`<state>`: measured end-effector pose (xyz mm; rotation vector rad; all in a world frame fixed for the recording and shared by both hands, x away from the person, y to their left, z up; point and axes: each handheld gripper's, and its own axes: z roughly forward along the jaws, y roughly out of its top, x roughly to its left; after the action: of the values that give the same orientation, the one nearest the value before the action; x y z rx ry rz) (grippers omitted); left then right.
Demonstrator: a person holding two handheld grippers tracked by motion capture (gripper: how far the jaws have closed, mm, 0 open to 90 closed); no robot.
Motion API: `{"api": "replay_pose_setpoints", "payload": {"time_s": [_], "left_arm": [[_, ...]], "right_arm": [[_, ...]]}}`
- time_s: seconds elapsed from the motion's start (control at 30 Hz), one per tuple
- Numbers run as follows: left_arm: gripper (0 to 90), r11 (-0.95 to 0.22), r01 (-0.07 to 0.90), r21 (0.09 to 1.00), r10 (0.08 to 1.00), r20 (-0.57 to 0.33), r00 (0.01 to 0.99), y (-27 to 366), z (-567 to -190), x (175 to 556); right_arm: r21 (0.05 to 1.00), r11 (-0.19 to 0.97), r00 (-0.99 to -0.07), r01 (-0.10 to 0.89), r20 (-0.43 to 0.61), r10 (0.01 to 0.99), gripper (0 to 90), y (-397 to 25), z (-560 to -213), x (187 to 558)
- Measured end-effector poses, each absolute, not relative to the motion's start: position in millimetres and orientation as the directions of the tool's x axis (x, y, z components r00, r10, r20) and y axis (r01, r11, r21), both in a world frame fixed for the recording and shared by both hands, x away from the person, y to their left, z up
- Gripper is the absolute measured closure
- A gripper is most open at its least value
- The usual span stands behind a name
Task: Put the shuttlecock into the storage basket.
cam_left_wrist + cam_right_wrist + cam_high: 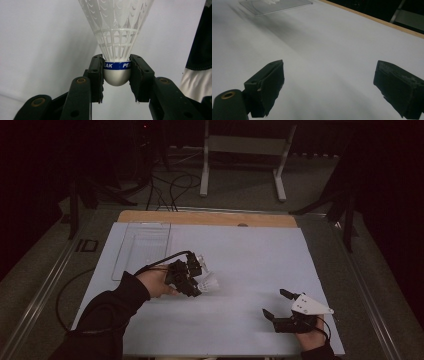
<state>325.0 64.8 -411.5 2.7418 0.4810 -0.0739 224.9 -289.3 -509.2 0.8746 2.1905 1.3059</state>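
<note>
Left gripper view: left gripper (117,75) clamps the shuttlecock (116,37) by its cork at frame centre; right gripper (280,304), lower right in the high view, gapes empty.

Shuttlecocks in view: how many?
1. The shuttlecock sits clamped by its cork base in the left gripper, above the middle of the white table. The blurred white bit near the clear tray can't be identified.

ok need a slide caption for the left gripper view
Left hand-held gripper clamps a white plastic shuttlecock by its rounded cork base at the blue band, skirt pointing away over the white table.
</note>
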Motion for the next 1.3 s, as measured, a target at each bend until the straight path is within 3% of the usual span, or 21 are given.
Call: {"api": "replay_pose_setpoints", "payload": {"time_s": [0.67,1.3], "left_arm": [[65.9,-0.858,0.337,0.387,0.318,-0.115,0.941,78.2,-369.3,325.4],[65.9,-0.808,0.422,0.411,0.422,-0.096,0.901,105.2,-357.4,335.6]], "right_arm": [[0.887,0.363,-0.706,0.286,-0.061,0.706,9.5,-288.0,-509.0,224.9],[0.889,0.358,-0.704,0.286,-0.058,0.707,9.5,-287.8,-508.1,224.2]]}}
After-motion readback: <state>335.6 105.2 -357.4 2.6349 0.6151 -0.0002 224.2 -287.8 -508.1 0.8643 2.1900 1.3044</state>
